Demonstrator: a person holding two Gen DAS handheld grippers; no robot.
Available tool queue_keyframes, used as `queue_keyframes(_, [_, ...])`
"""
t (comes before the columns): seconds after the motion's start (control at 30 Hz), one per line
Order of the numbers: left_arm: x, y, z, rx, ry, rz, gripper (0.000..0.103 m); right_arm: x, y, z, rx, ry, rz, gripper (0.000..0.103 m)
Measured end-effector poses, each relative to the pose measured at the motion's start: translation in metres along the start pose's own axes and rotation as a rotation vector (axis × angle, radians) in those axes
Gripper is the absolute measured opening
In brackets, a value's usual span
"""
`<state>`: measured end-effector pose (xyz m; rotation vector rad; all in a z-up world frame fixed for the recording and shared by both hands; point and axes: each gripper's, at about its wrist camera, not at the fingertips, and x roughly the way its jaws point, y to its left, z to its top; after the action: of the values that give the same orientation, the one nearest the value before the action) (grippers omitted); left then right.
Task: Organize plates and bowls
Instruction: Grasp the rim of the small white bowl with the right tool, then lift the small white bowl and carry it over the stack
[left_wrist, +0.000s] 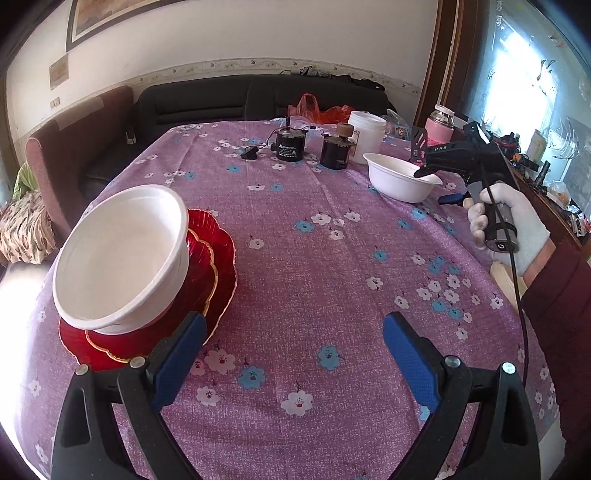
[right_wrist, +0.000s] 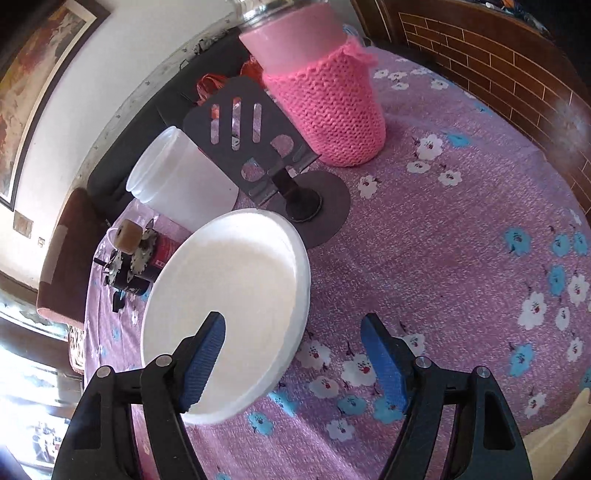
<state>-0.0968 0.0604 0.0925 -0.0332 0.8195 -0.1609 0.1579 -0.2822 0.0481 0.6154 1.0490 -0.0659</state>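
Note:
A white bowl (left_wrist: 122, 258) rests tilted on a stack of red scalloped plates (left_wrist: 221, 254) at the table's left side. My left gripper (left_wrist: 295, 332) stands open just right of that stack, with only tablecloth between its fingers. A second white bowl (left_wrist: 402, 177) (right_wrist: 236, 295) sits at the far right of the table. My right gripper (right_wrist: 295, 339) (left_wrist: 437, 184) straddles that bowl's near rim, its left finger (right_wrist: 207, 354) inside the bowl and its right finger (right_wrist: 384, 362) outside over the cloth. The pads do not press the rim. A gloved hand (left_wrist: 517, 229) holds the right gripper.
Behind the second bowl stand a white plastic tub (right_wrist: 177, 184), a dark phone stand (right_wrist: 255, 147) and a bottle in a pink knitted sleeve (right_wrist: 328, 110). Two black motors (left_wrist: 291, 147) (left_wrist: 334, 155) sit at the back. A dark sofa (left_wrist: 207, 99) lies beyond the table.

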Motion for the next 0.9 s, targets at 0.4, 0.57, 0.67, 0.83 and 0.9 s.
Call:
queue_keyframes(0.4, [0.000, 0.007, 0.009, -0.044, 0.012, -0.049, 0.096, -0.016, 0.014, -0.051, -0.084, 0.117, 0.121, 0.015])
queue_keyframes(0.57, [0.014, 0.001, 0.015, -0.074, 0.046, -0.085, 0.096, -0.036, 0.026, -0.108, -0.257, 0.229, 0.113, 0.016])
queue_keyframes(0.67, [0.030, -0.013, 0.022, -0.074, 0.076, -0.127, 0.096, -0.044, 0.027, -0.133, -0.352, 0.204, 0.050, 0.028])
queue_keyframes(0.83, [0.054, -0.032, 0.040, -0.049, 0.091, -0.122, 0.096, -0.062, 0.026, -0.145, -0.401, 0.101, 0.046, 0.058])
queue_keyframes(0.9, [0.065, -0.033, 0.048, -0.053, 0.106, -0.105, 0.096, -0.061, 0.032, -0.147, -0.411, 0.069, 0.039, 0.058])
